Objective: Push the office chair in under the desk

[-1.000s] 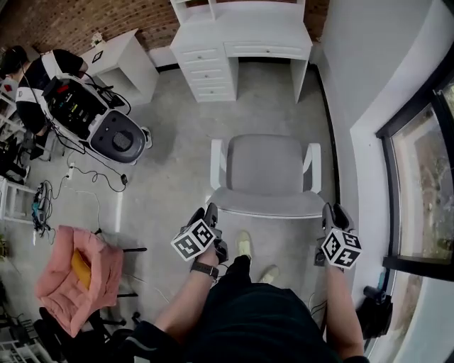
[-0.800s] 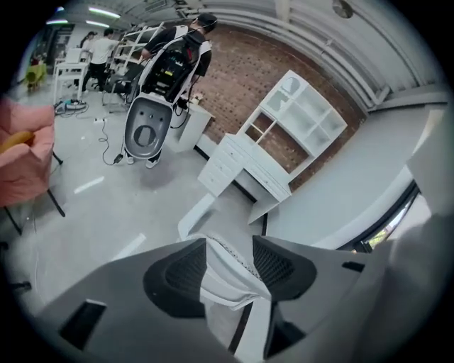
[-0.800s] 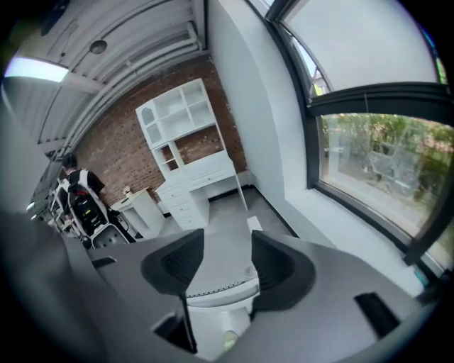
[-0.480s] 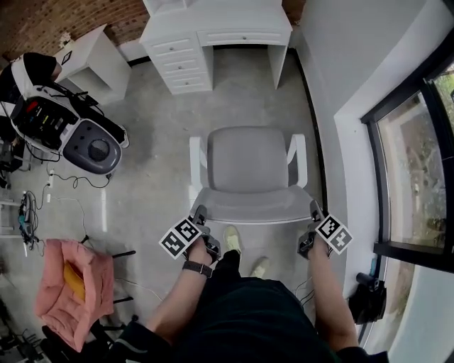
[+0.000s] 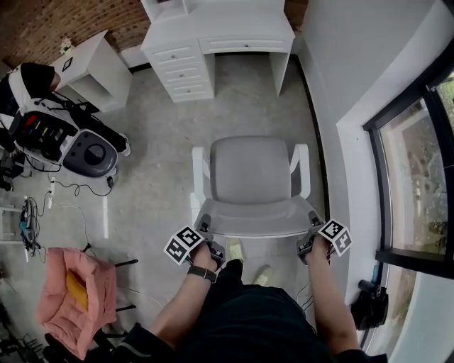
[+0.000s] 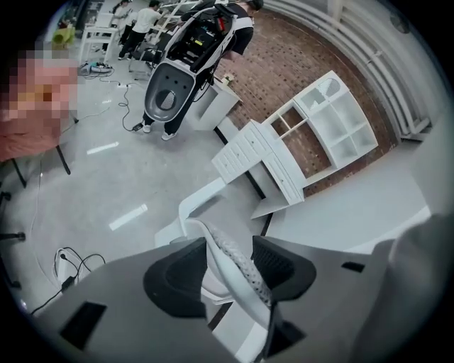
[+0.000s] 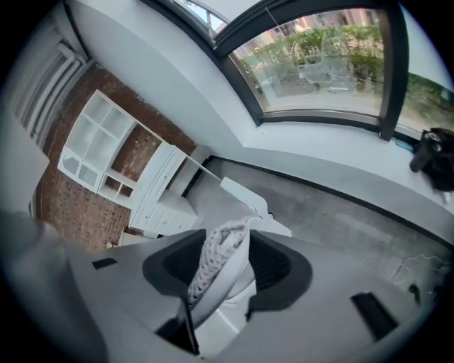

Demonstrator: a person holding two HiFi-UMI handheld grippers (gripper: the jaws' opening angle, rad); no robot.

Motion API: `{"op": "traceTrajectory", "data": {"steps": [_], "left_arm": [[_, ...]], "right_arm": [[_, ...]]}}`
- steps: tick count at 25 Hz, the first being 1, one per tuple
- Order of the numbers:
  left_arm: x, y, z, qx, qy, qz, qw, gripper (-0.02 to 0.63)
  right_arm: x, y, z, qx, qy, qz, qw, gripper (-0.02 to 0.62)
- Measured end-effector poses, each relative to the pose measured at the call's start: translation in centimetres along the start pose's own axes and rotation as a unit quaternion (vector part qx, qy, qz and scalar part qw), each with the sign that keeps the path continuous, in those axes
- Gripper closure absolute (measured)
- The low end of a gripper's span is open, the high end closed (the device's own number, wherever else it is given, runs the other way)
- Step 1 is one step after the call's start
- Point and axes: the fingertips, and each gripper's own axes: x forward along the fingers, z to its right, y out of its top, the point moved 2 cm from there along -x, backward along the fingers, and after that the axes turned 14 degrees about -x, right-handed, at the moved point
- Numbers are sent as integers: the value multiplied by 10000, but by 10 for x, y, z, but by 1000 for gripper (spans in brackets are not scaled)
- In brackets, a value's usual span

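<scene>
The office chair (image 5: pixel 253 177) stands out on the grey floor (image 5: pixel 163 142), well apart from the white desk (image 5: pixel 234 25). Its seat faces the kneehole, so a straight shove from behind should send it under. The top rim of its backrest (image 5: pixel 255 228) lies between both pairs of jaws, which have just been closing. Those of the left gripper (image 6: pixel 228 273) sit apart around the rim, and those of the right gripper (image 7: pixel 225 266) appear pressed onto it. A brick wall (image 5: pixel 71 21) backs the desk, and a window (image 5: pixel 418 184) runs along the right.
</scene>
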Motion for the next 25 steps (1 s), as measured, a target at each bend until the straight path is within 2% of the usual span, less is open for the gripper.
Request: {"op": "traceTrajectory", "data": {"steps": [7,25], "left_arm": [[17,14,12,-56,-35,-54,10000,425],[61,38,49,143,-73,-349,9993,417]], "right_arm": [[12,2,-6,339,-14,46,9994,428],[48,31,-26,612,-97,174,9979,439]]}}
